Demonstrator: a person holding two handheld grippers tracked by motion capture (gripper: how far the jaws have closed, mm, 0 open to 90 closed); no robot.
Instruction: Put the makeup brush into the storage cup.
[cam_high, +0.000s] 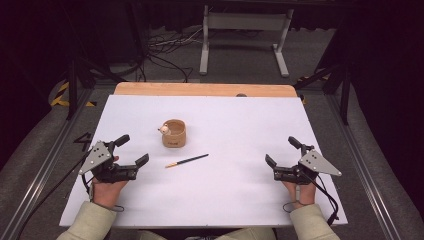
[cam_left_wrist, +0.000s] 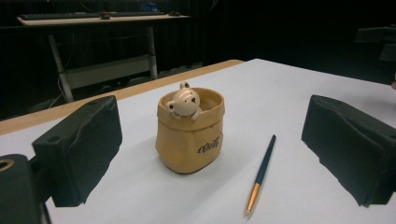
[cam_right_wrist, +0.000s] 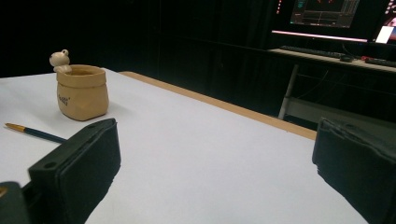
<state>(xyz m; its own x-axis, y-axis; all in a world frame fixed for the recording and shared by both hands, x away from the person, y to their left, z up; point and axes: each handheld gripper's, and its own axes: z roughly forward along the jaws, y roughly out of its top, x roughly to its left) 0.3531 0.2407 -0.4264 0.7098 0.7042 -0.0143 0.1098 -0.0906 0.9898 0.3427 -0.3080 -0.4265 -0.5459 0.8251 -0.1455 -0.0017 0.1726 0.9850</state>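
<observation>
Left gripper (cam_high: 132, 149) is sitting at the near left of the white table (cam_high: 240, 200), held in the person's left hand (cam_high: 107, 187), jaws standing spread wide with nothing between them. Right gripper (cam_high: 283, 151) is sitting at the near right, held in the right hand (cam_high: 299, 192), jaws also spread wide and gripping nothing. Both are resting low over the table surface, well apart from each other, pointing away from the person and angling slightly inward.

Tan pen cup (cam_high: 174, 133) is standing upright near the table's middle, a bit left of centre, with a small bear figure (cam_high: 164, 130) peeking over its rim on the left side in the high view. Dark lettering is showing on the cup's front; too small to read. Paintbrush (cam_high: 187, 160) is lying flat on the table just nearer the person than the cup, close to it but not touching, dark handle pointing right and away, gold-coloured end pointing towards the left gripper.

In the left gripper view the cup (cam_left_wrist: 189, 130) is sitting dead ahead between the two black jaws, bear (cam_left_wrist: 183, 102) facing the camera, brush (cam_left_wrist: 261, 172) lying to its right. In the right gripper view the cup (cam_right_wrist: 82, 92) and brush (cam_right_wrist: 35, 132) are showing far off to the left, outside the jaw gap, with bare table ahead.

A wooden strip (cam_high: 205, 89) is running along the table's far edge; a grey desk frame (cam_high: 245, 37) is standing on the floor beyond.
</observation>
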